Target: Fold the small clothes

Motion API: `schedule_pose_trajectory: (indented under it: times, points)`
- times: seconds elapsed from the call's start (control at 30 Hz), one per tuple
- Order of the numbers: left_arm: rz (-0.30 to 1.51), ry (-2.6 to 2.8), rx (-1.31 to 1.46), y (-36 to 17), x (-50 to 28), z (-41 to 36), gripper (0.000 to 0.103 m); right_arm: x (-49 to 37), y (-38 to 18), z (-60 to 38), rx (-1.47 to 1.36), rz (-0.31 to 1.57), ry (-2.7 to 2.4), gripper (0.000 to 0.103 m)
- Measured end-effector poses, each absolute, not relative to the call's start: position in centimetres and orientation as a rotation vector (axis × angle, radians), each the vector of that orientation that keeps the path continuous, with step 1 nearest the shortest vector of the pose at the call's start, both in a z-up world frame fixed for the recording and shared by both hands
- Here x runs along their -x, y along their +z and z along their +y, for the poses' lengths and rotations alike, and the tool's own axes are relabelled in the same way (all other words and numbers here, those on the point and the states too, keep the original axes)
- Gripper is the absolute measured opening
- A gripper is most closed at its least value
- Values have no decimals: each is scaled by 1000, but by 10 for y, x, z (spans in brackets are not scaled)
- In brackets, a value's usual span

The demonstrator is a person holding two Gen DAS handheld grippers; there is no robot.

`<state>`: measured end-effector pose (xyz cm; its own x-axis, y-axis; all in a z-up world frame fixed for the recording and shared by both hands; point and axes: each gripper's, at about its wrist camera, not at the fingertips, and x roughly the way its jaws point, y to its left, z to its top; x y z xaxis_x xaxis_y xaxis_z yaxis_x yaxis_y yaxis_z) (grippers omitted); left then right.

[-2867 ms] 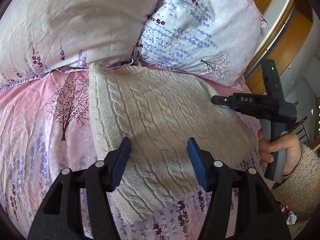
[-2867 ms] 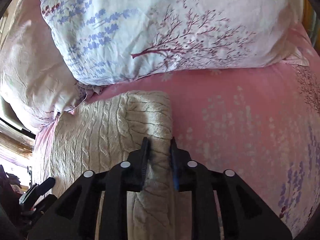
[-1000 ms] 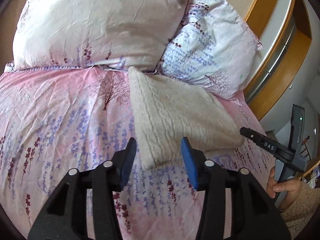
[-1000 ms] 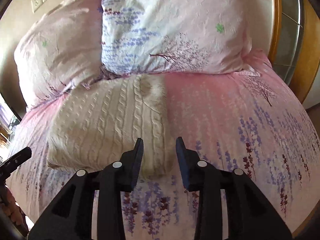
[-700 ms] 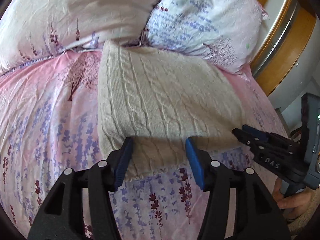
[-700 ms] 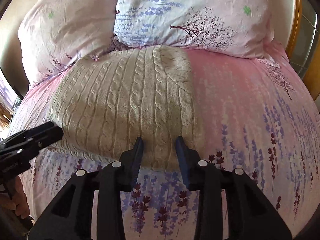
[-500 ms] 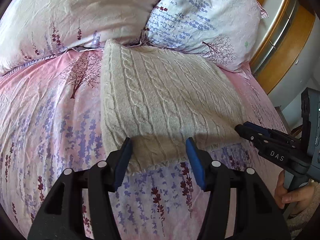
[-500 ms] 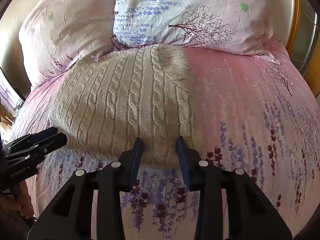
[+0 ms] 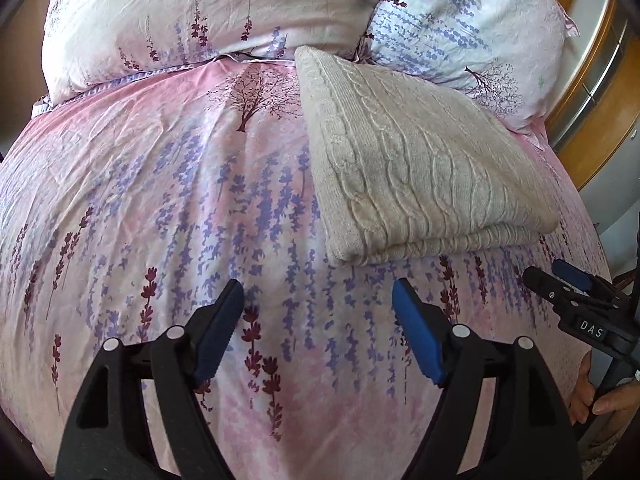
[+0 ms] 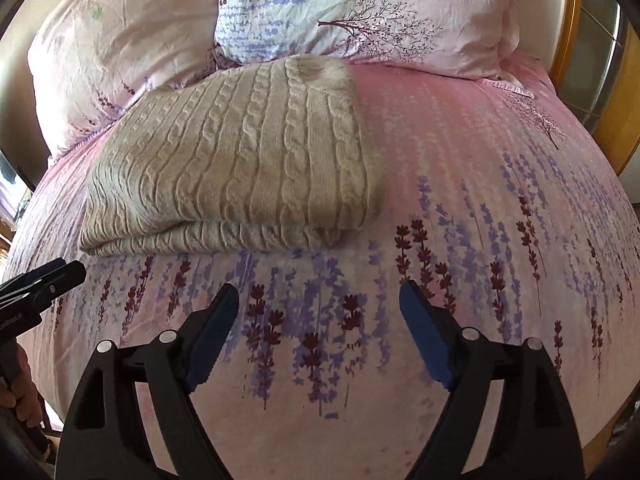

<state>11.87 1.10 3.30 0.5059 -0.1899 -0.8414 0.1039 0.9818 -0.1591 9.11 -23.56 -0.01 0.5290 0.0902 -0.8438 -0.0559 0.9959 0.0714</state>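
A beige cable-knit sweater (image 9: 420, 164) lies folded into a neat rectangle on the pink flowered bed cover, its far end against the pillows. It also shows in the right wrist view (image 10: 240, 160). My left gripper (image 9: 318, 300) is open and empty, hovering over the cover a little short of the sweater's near left corner. My right gripper (image 10: 318, 304) is open and empty, short of the sweater's near edge. The right gripper shows at the right edge of the left wrist view (image 9: 576, 300). The left gripper shows at the left edge of the right wrist view (image 10: 40, 280).
Two flowered pillows (image 9: 208, 8) (image 9: 472, 20) lean at the head of the bed behind the sweater. A wooden headboard (image 10: 576, 60) stands at the right. The pink bed cover (image 9: 160, 208) spreads out to the left of the sweater.
Both grippers have pulled back from the sweater's near edge and opened wider. The sweater stays folded in place.
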Motion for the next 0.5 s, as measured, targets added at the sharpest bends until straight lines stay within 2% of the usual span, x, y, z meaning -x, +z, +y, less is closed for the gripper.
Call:
schedule_pose_trajectory:
  times: [0.27, 0.4, 0.5]
  points:
    - [1052, -108, 58, 28, -115, 7, 90, -88, -5, -226, 6, 1020, 65, 94]
    - [1088, -59, 34, 23, -117, 7, 99, -87, -8, -225, 12, 1025, 54, 96]
    - [1090, -53, 27, 22, -117, 6, 101, -88, -8, -225, 13, 1027, 48, 97]
